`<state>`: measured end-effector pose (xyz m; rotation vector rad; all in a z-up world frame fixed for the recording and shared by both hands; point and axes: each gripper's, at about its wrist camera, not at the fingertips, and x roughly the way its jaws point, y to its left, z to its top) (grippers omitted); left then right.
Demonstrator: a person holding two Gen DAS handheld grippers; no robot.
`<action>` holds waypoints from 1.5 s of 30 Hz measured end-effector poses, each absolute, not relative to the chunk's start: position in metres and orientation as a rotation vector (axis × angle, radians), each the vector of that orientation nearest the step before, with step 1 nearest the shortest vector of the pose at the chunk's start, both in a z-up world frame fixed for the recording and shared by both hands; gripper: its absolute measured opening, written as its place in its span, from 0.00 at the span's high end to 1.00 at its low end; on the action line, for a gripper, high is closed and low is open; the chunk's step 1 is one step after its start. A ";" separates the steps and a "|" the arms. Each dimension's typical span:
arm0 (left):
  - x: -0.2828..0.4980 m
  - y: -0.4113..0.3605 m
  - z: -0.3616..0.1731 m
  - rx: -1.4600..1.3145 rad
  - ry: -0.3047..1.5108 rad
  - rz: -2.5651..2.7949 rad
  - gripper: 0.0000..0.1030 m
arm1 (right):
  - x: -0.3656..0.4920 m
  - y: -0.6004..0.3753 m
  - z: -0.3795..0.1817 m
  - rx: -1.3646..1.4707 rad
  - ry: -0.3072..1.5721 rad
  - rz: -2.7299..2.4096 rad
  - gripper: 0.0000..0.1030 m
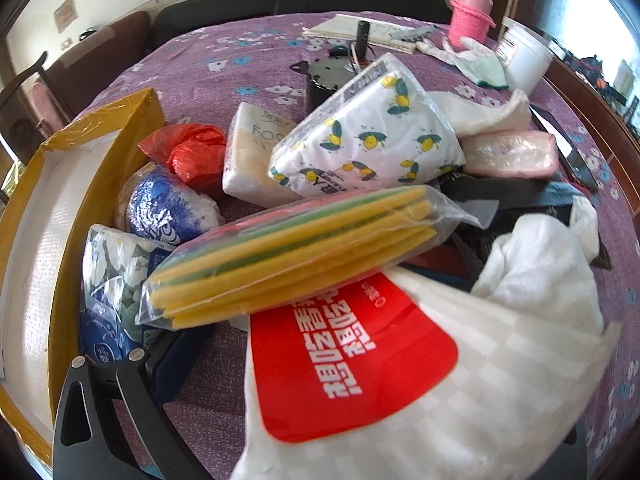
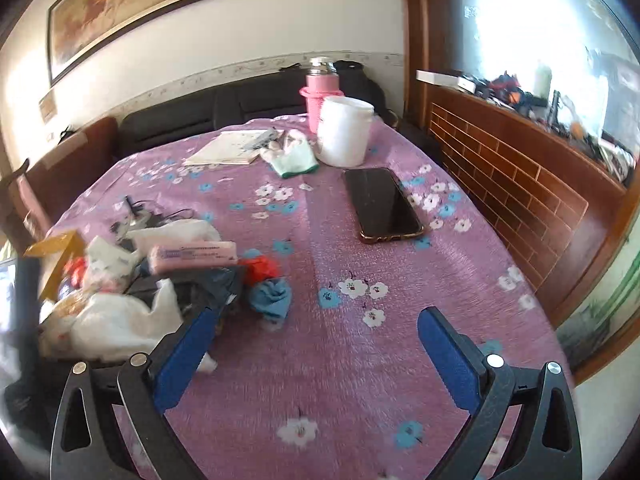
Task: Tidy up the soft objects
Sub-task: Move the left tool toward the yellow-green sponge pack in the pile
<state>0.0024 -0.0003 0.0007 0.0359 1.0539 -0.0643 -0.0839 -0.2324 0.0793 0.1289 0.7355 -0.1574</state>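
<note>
A heap of soft things lies on the purple flowered tablecloth (image 1: 248, 60). In it are a bagged stack of yellow and green sponge cloths (image 1: 296, 256), a lemon-print tissue pack (image 1: 368, 136), a beige tissue pack (image 1: 252, 148), a pink pack (image 1: 512, 154), a red plastic bag (image 1: 188, 156), a blue and white pack (image 1: 168, 208), a floral pack (image 1: 112, 280) and a white towel (image 1: 536, 264). My left gripper (image 1: 316, 320) is open; a white package with a red label (image 1: 352, 364) covers its right finger. My right gripper (image 2: 320, 314) hovers open and empty over bare cloth, right of the heap (image 2: 120, 312).
An open yellow box with a white inside (image 1: 36, 240) stands left of the heap. A black phone (image 2: 380, 204), a white tub (image 2: 344, 132), a pink bottle (image 2: 320, 92), a glove (image 2: 294, 156) and a notebook (image 2: 232, 148) lie farther back. A crumpled blue cloth (image 2: 272, 296) sits by the heap.
</note>
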 end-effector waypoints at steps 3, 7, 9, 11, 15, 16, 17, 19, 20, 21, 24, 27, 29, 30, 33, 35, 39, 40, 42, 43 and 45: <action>-0.008 0.002 0.002 0.052 1.092 -0.109 0.00 | -0.067 -0.234 0.066 0.152 0.736 -0.182 0.01; -0.023 0.003 0.000 0.084 1.061 -0.141 0.00 | -0.060 -0.239 0.058 0.175 0.717 -0.187 0.01; -0.025 0.003 0.000 0.084 1.053 -0.143 0.00 | -0.059 -0.241 0.054 0.206 0.711 -0.175 0.01; -0.026 0.002 -0.001 0.082 1.046 -0.135 0.00 | -0.060 -0.246 0.054 0.237 0.697 -0.154 0.01; -0.030 -0.001 0.000 0.072 1.033 -0.112 0.00 | -0.068 -0.250 0.056 0.271 0.662 -0.162 0.01; -0.031 -0.001 -0.001 0.070 1.030 -0.102 0.00 | -0.067 -0.249 0.056 0.270 0.666 -0.162 0.01; -0.033 -0.002 -0.001 0.069 1.026 -0.093 0.00 | -0.067 -0.247 0.055 0.263 0.668 -0.165 0.01; -0.037 -0.004 -0.001 0.075 1.025 -0.092 0.00 | -0.067 -0.244 0.055 0.249 0.669 -0.164 0.01; -0.037 -0.004 -0.001 0.076 1.029 -0.100 0.00 | -0.066 -0.243 0.055 0.240 0.670 -0.162 0.01; -0.037 -0.005 -0.001 0.082 1.035 -0.115 0.00 | -0.067 -0.240 0.056 0.229 0.668 -0.161 0.01; -0.043 -0.006 0.003 0.093 1.065 -0.246 0.00 | -0.067 -0.236 0.057 0.203 0.666 -0.163 0.01; -0.060 0.018 0.020 -0.107 1.054 -0.420 0.00 | -0.068 -0.237 0.056 0.208 0.670 -0.165 0.01; -0.072 0.035 0.037 -0.133 0.988 -0.430 0.00 | -0.067 -0.241 0.055 0.227 0.678 -0.167 0.01; -0.076 0.041 0.042 -0.121 0.962 -0.409 0.00 | -0.067 -0.243 0.054 0.238 0.683 -0.165 0.01; -0.081 0.064 0.052 -0.104 0.933 -0.335 0.00 | -0.065 -0.248 0.052 0.263 0.696 -0.161 0.01; -0.084 0.076 0.055 -0.106 0.923 -0.318 0.00 | -0.064 -0.249 0.051 0.270 0.702 -0.160 0.01; -0.081 0.083 0.065 -0.092 0.898 -0.319 0.04 | -0.063 -0.248 0.051 0.266 0.707 -0.162 0.01; -0.077 0.084 0.067 -0.097 0.899 -0.332 0.13 | -0.063 -0.248 0.050 0.265 0.709 -0.163 0.01; -0.068 0.080 0.071 -0.104 0.915 -0.369 0.23 | -0.062 -0.248 0.049 0.263 0.716 -0.163 0.01; -0.064 0.076 0.072 -0.099 0.919 -0.378 0.24 | -0.061 -0.248 0.049 0.263 0.718 -0.164 0.01; -0.052 0.065 0.072 -0.090 0.924 -0.379 0.24 | -0.062 -0.248 0.049 0.263 0.717 -0.164 0.01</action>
